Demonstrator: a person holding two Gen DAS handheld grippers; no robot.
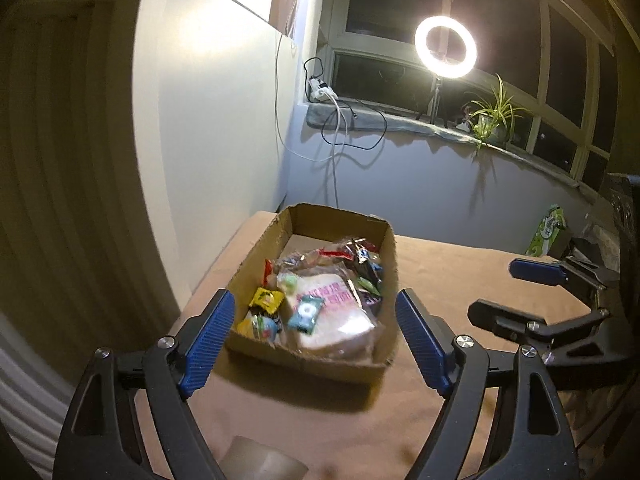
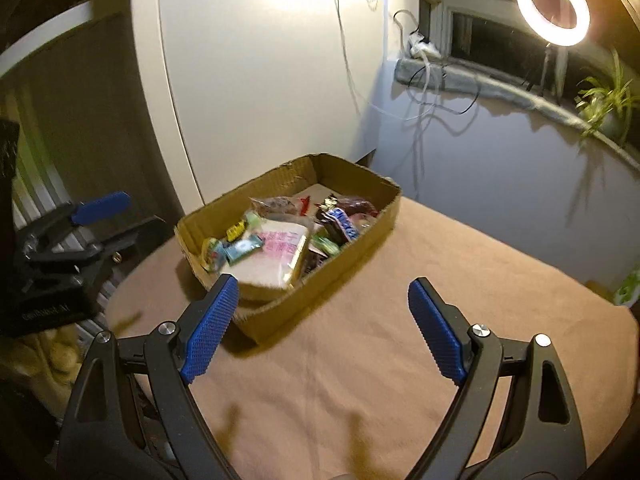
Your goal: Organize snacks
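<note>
While both tools hover over the tan cloth [image 2: 360, 360], the stock reads so. Nearest: left gripper [image 1: 316, 320], blue pads spread wide, nothing between them; right gripper [image 2: 324, 320], likewise spread wide and empty, seen also at three o'clock in the left wrist view. Beyond: cardboard box [image 1: 256, 256] at twelve o'clock on the cloth, holding the snacks: a wrapped bread pack [image 1: 340, 312] with pink print, a teal packet [image 1: 306, 312] lying on it, a yellow sweet [image 1: 266, 300] at its nine o'clock, dark wrappers at the far end. Farthest: windowsill, ring light [image 1: 445, 46], potted plant [image 1: 490, 116], at one o'clock.
</note>
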